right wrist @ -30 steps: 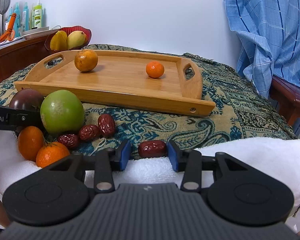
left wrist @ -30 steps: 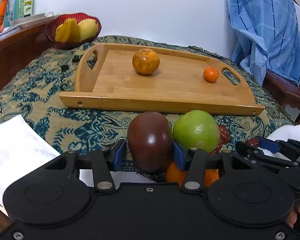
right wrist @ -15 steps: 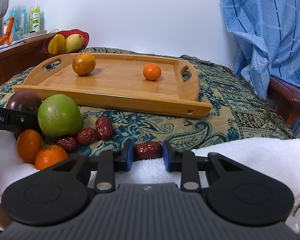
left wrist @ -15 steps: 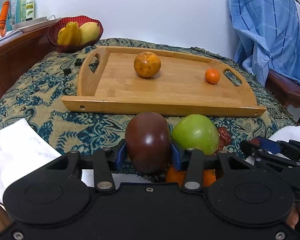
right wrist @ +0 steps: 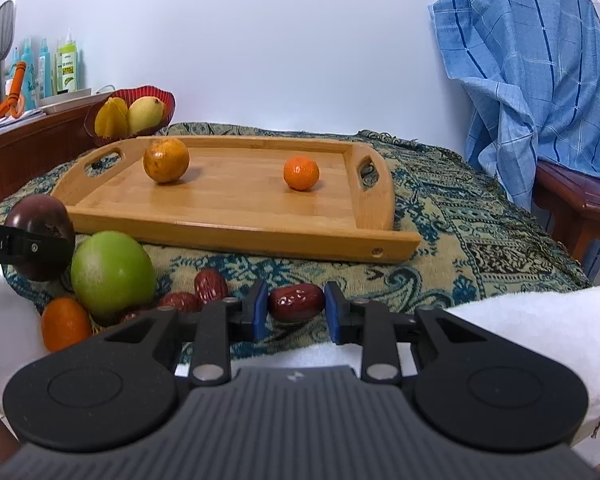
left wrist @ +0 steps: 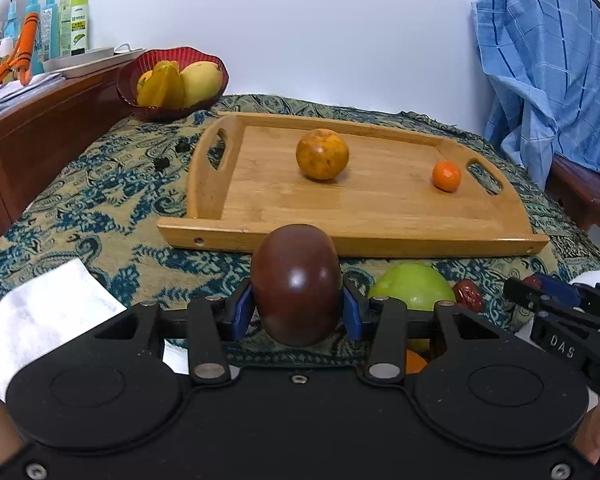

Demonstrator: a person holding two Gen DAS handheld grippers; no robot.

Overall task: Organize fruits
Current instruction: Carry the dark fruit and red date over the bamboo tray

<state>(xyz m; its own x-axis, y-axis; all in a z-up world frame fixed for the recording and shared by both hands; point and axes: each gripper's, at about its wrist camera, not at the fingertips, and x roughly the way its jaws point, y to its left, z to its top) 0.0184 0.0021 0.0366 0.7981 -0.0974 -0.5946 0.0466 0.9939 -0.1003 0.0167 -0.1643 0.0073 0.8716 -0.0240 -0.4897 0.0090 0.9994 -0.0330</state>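
Lifted clear of the cloth since the earlier frames: the dark purple fruit (left wrist: 297, 285), which was resting low between the blue pads of the left gripper (left wrist: 298, 312) and is now seen raised in front of the near rim of the wooden tray (left wrist: 380, 246). The pads are pressed against both flanks of the fruit, so a firm pinch is recorded. The green fruit (left wrist: 414, 286) is left just to the right of this claw, on the patterned cloth (left wrist: 100, 208).

On the other side, the right gripper (right wrist: 296, 310) was spread around the red date (right wrist: 296, 302) a second ago; its jaws have been drawn in since, and the date is now pinched end to end between the pads. It appears raised slightly off the white towel (right wrist: 520, 320), though contact underneath cannot be ruled out.

Ahead of both claws, the tray is occupied by a large mottled orange (right wrist: 166, 159) and a small tangerine (right wrist: 301, 173). Left of the right claw, two more dates (right wrist: 210, 285) and an orange fruit (right wrist: 65, 322) remain on the cloth.

Judgement: both pickups are taken as complete, and transport to the tray is expected to follow. Several fruits remain unsorted, so the task is judged to be at an early-to-middle stage. A roll of the round purple fruit on release is noted as a risk.
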